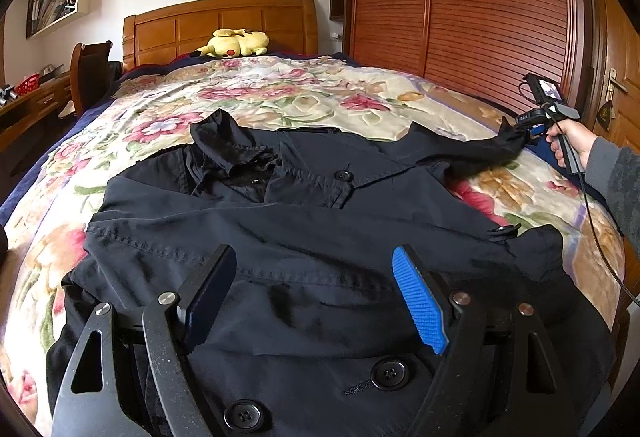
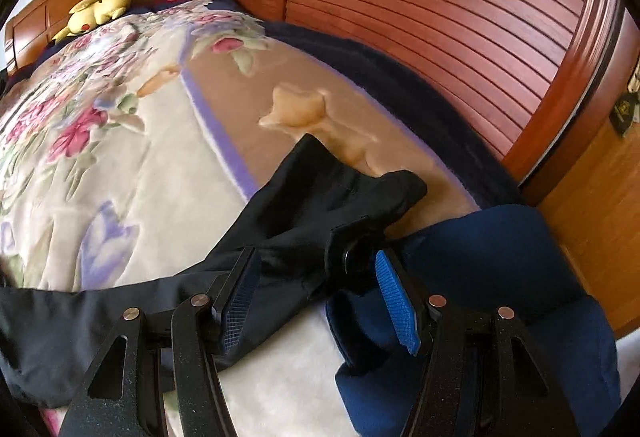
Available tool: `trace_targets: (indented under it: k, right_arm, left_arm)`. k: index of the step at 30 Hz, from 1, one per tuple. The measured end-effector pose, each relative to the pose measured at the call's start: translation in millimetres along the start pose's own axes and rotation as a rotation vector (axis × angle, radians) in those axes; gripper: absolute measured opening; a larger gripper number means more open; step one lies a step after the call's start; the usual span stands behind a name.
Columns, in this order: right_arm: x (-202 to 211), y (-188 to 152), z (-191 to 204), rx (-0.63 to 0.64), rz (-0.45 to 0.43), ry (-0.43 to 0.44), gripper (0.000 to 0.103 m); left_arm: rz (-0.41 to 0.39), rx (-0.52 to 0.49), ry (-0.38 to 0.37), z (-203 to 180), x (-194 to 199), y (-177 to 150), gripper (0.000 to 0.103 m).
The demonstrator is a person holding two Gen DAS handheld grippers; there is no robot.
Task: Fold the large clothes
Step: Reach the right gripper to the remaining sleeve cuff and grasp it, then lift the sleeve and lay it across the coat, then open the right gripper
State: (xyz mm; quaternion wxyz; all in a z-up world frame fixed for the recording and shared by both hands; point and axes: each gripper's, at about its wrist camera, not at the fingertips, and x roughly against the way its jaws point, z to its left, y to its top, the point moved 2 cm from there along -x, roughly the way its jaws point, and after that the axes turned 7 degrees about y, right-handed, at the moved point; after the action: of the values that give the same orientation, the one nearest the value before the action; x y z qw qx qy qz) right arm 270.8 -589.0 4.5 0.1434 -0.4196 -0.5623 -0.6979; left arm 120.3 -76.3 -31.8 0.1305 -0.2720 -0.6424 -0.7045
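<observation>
A black coat (image 1: 304,237) lies front-up across a bed (image 1: 280,93) covered by a floral blanket (image 1: 168,117); its collar (image 1: 232,153) points toward the headboard (image 1: 216,25), its hem toward the left wrist camera; one sleeve (image 1: 472,157) stretches out to the bed's right edge. The cloth is thin, woven and matte, with stitched seams, large four-hole buttons (image 1: 390,373) and a buttoned cuff tab (image 2: 360,257); it creases and drapes readily, so it is judged soft, limp and fairly light, though bulky for its span; it will sag wherever unsupported and may drag on the plush blanket. Best holds are judged to be the doubled, stitched parts: cuff, shoulder seam, hem corners; a pinch on a single layer would probably lift only that layer. Left gripper (image 1: 316,289): jaws stand wide apart above the lower front of the coat, empty; one pad ribbed blue, the other dark. Right gripper (image 2: 316,285), borne by a hand (image 1: 568,141) in a grey sleeve (image 1: 616,173): jaws part open and straddling the cuff (image 2: 344,205) at the sleeve end, cloth and tab between the pads; whether the pads press on the cloth cannot be told, and the left view settles it no better. A folded navy cloth (image 2: 480,277) lies just beside the cuff at the bed's edge. Slatted wooden wardrobe doors (image 1: 480,17) flank the bed; a yellow plush toy (image 1: 236,43) rests by the headboard, well apart from the coat
</observation>
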Motion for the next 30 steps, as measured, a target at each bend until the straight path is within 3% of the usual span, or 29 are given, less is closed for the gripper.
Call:
trace_targets:
  k: [2,3,5,6,7,18,30]
  right_arm:
    - [-4,0,4,0.013,-0.009,0.0,0.06]
    - [-5,0,7,0.025,-0.015,-0.016,0.054]
    - [-8,3,5,0.032,-0.027,-0.04,0.016]
    - [-7,4,7,0.037,-0.036,-0.019,0.007]
    - [-5,4,7,0.05,-0.047,-0.021,0.004]
    - [84,-8,30,0.17,-0.241,0.029,0.001]
    - [223,-54,101,0.382,-0.402,0.144,0.001]
  left_arm:
    - [0.0,0.0,0.0,0,0,0,0.081]
    - [0.001,0.001,0.0,0,0,0,0.081]
    - [0.004,0.002,0.0,0,-1,0,0.081]
    - [0.005,0.002,-0.001,-1,-2,0,0.081]
    - [0.007,0.003,-0.002,-1,-2,0,0.081]
    - [-0.015,0.022,-0.013,5,10,-2,0.081]
    - [-0.062,0.025,0.017,21,44,-4,0.081]
